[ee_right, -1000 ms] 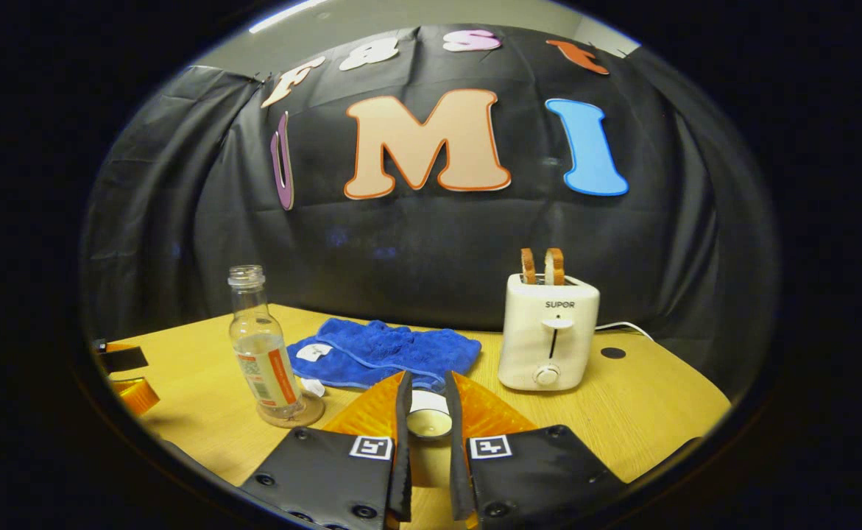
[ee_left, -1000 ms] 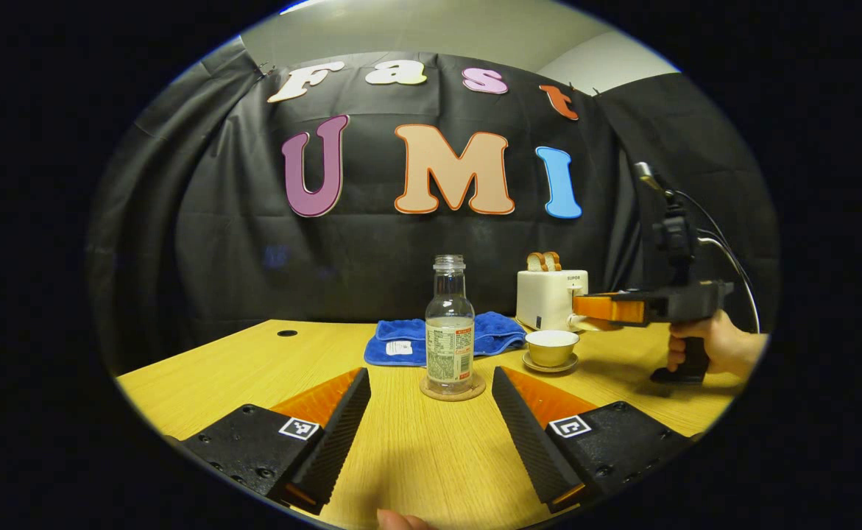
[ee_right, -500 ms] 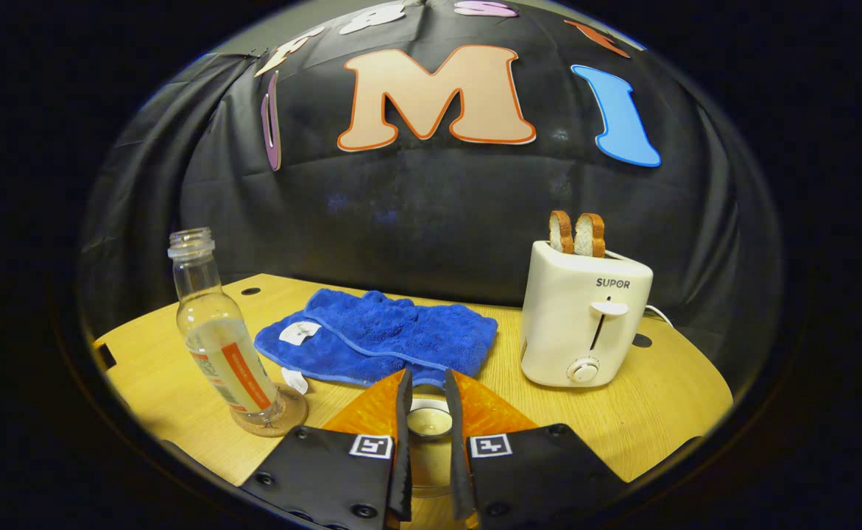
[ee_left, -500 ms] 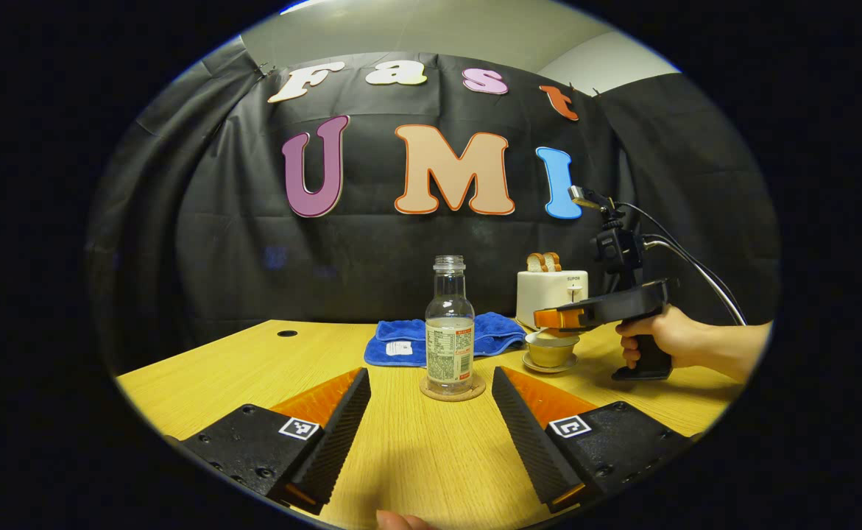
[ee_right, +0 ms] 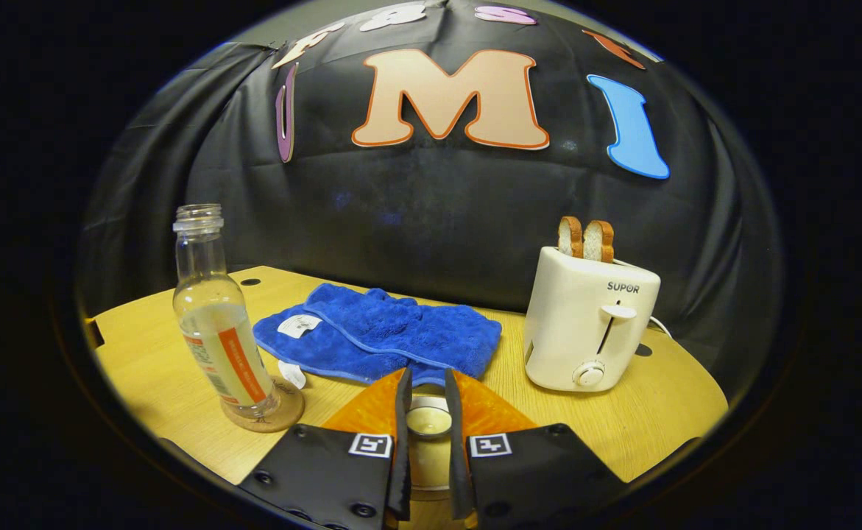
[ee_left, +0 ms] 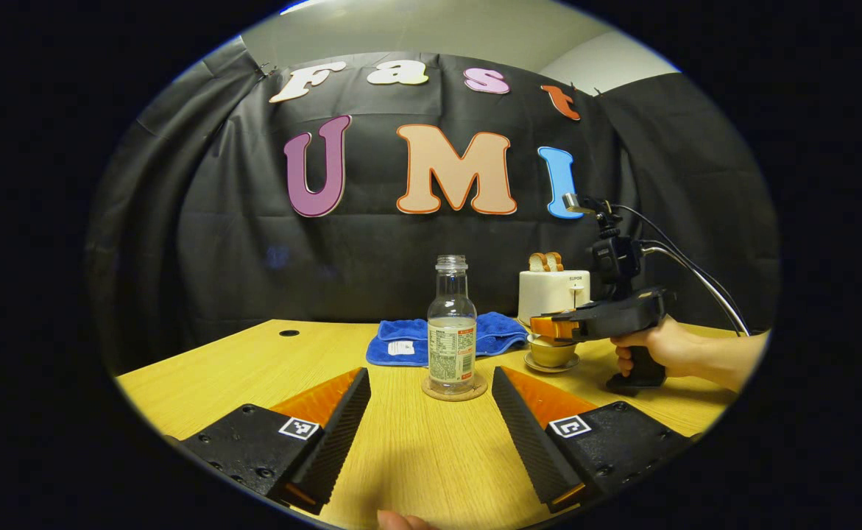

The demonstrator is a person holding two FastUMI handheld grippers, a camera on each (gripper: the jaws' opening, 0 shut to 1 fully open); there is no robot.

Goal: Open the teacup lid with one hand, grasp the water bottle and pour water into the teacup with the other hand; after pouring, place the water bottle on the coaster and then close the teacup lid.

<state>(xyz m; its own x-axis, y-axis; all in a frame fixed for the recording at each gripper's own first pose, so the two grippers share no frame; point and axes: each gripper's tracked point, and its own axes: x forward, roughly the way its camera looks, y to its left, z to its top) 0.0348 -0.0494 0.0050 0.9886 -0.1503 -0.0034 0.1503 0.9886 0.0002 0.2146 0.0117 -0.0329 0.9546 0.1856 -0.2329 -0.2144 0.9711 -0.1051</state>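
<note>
Holding teacup lid (ee_right: 428,419) by its knob in right gripper (ee_right: 426,412): fingers nearly closed, narrow gap, both sides pressed on the knob. Lid looks glazed ceramic: light, stiff, slippery, chips if dropped; knob the only sensible grip, keep level. Positioned directly over teacup (ee_left: 551,353) on its saucer (ee_left: 550,366), toward right half of table (ee_left: 254,368), in front of toaster (ee_left: 554,294); cannot tell whether lid already seated on the rim. Left gripper (ee_left: 431,412) wide open, nothing between fingers, near front edge of table. Water bottle (ee_left: 451,335) upright on coaster (ee_left: 454,390) mid-table, uncapped, part full, in front of blue towel (ee_right: 386,335). Likely hard and smooth; best taken around labelled middle if needed.
</note>
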